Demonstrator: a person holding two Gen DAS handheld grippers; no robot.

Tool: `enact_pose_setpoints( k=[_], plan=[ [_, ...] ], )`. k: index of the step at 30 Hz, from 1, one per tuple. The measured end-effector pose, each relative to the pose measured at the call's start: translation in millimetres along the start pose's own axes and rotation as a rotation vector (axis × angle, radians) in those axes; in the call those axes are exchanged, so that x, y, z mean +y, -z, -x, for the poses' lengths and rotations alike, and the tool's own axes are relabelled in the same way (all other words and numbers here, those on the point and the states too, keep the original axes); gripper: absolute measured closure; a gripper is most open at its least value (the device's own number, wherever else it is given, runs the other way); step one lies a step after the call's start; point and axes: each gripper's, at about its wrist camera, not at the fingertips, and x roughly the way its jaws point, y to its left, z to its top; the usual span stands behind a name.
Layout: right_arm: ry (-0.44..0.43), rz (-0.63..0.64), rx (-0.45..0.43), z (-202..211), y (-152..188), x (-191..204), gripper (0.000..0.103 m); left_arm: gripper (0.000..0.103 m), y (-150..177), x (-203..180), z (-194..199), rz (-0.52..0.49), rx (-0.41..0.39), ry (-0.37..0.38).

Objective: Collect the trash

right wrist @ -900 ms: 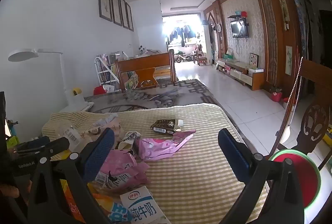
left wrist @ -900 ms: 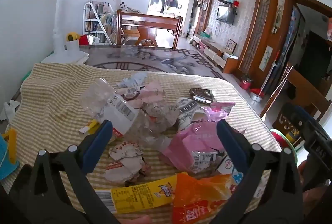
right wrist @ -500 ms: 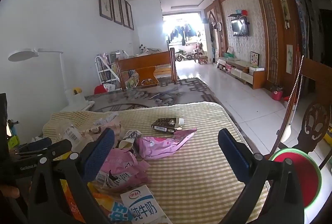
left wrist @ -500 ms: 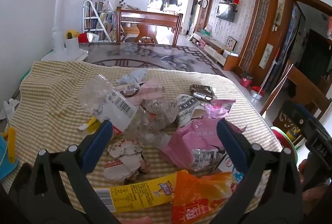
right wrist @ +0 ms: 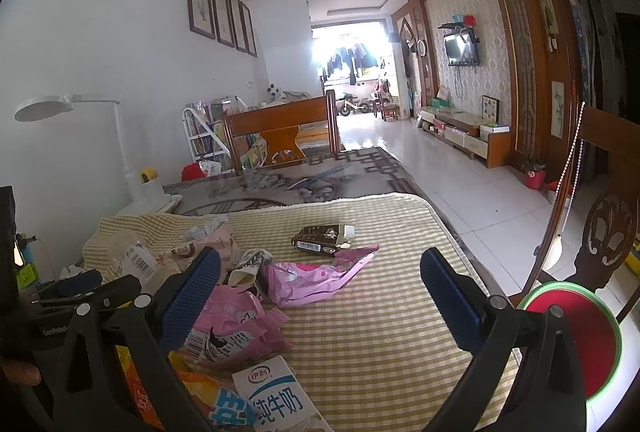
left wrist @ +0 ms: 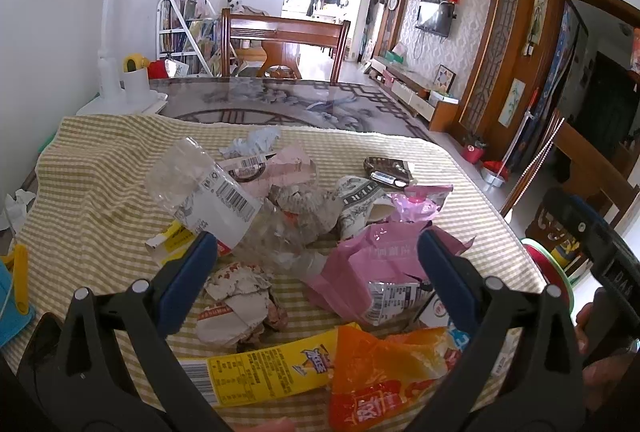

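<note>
A pile of trash lies on the yellow checked cloth [left wrist: 100, 176]: a clear plastic bottle [left wrist: 204, 188], crumpled paper [left wrist: 240, 300], a pink bag [left wrist: 368, 268], a yellow wrapper [left wrist: 264, 364], an orange bag [left wrist: 380, 376] and a dark carton [left wrist: 388, 168]. My left gripper [left wrist: 316, 264] is open and empty just above the pile's near side. My right gripper [right wrist: 320, 284] is open and empty over the cloth, with a pink wrapper [right wrist: 316, 276], the dark carton [right wrist: 320, 238] and a white milk carton [right wrist: 272, 392] before it.
A red bin with a green rim [right wrist: 576, 344] stands beside the table on the right, next to a wooden chair [right wrist: 608, 232]. A white desk lamp [left wrist: 108, 32] stands at the far left. A blue object [left wrist: 12, 296] sits at the left edge.
Both grippers stay open; the views shift only slightly, with the left one a little closer over the pile.
</note>
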Motion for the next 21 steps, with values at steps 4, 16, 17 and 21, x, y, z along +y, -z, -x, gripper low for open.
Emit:
enact_pose_setpoints(
  k=[4,16,17,21],
  plan=[
    [0.000,-0.003,0.003,0.0,3.7,3.7,0.007,0.005,-0.6,0.2,-0.1,0.001,0.001,0.001],
    [-0.001,-0.013,0.013,-2.7,6.3,-0.4,0.007,0.005,2.9,-2.3,-0.6,-0.003,0.008,0.002],
    [-0.001,-0.016,0.017,-4.0,6.1,-1.1,0.007,0.005,0.2,-1.6,-0.5,-0.001,0.008,0.002],
    [0.000,-0.022,0.019,-3.2,6.0,-0.3,0.007,0.005,0.6,-1.8,-0.5,-0.001,0.009,0.001]
  ],
)
